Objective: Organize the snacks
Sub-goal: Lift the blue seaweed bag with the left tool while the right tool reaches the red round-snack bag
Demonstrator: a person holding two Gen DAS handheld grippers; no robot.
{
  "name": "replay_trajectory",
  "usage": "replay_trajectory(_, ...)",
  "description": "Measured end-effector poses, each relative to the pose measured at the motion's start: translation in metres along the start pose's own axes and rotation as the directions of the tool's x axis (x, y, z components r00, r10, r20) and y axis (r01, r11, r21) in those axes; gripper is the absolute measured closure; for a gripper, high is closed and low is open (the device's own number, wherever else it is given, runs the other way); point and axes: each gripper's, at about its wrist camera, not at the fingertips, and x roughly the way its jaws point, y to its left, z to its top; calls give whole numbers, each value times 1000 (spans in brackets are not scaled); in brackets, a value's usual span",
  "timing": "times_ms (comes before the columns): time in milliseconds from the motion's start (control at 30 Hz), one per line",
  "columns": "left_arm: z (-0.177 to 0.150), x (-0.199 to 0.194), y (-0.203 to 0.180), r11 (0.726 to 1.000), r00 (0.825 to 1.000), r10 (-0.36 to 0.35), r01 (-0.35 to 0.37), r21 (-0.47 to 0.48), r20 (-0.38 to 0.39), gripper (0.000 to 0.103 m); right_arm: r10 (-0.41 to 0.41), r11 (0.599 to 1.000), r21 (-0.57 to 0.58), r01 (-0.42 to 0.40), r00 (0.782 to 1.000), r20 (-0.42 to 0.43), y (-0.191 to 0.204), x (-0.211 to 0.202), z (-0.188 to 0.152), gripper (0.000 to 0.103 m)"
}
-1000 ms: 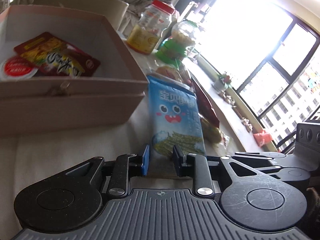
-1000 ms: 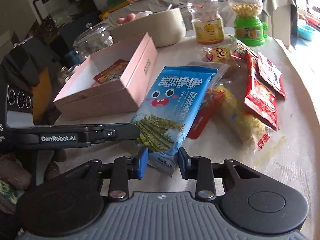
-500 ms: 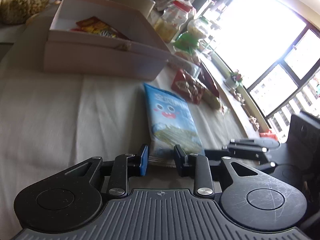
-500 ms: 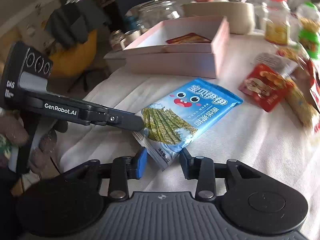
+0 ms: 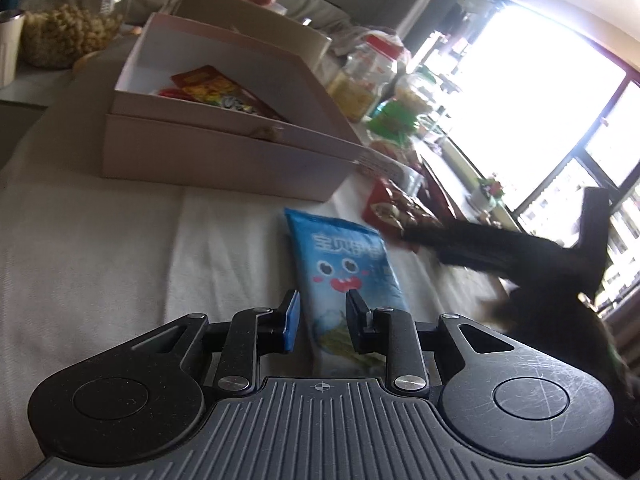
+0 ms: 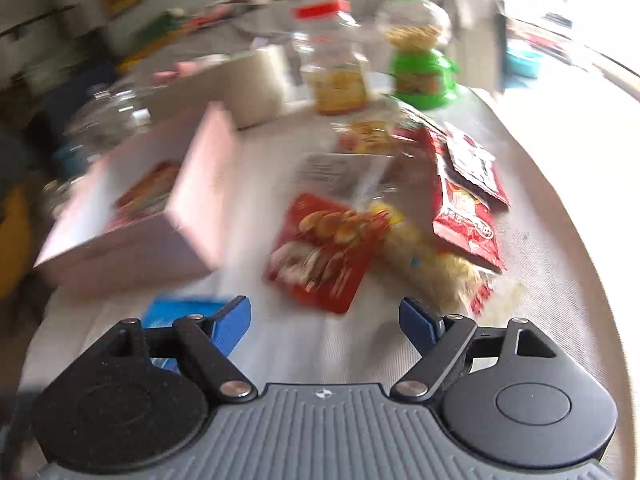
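Observation:
A blue seaweed snack bag (image 5: 346,276) with a cartoon face lies on the white cloth; its near end sits between the jaws of my left gripper (image 5: 320,312), which are closed on it. Its corner shows in the right wrist view (image 6: 180,308). My right gripper (image 6: 324,320) is wide open and empty, above the cloth in front of a red snack packet (image 6: 320,252). It shows blurred in the left wrist view (image 5: 480,244). A pink open box (image 5: 224,160) holds a red and yellow packet (image 5: 216,90).
More red packets (image 6: 468,196), a yellow bag (image 6: 432,264), a red-lidded jar (image 6: 336,64) and a green candy dispenser (image 6: 422,60) lie beyond. A glass jar (image 5: 76,12) and a cream box (image 5: 248,20) stand behind the pink box. The table edge curves at right.
My right gripper has let go of the blue bag, opened wide and swung right toward the red packets. The left gripper still holds the bag's end near the pink box.

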Motion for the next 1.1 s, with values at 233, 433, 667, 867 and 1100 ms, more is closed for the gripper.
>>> replay_trajectory(233, -4, 1, 7, 1000, 1000, 5, -5, -5, -10, 74, -149, 971, -178, 158, 987, 60, 41, 42, 8, 10)
replay_trajectory(433, -7, -2, 10, 1000, 1000, -5, 5, -13, -13, 74, -102, 977, -182, 115, 992, 75, 26, 26, 3, 30)
replay_trajectory(667, -7, -1, 13, 999, 1000, -9, 9, -37, -14, 74, 16, 974, -228, -13, 1000, 8, -7, -30, -34, 34)
replay_trajectory(867, 0, 6, 15, 998, 1000, -6, 5, -70, -16, 74, 26, 976, -217, -22, 1000, 16, -29, -62, -56, 27)
replay_trajectory(1100, 3, 12, 9, 998, 1000, 23, -24, -56, -16, 74, 51, 981, -190, -28, 992, 116, -31, -74, -56, 19)
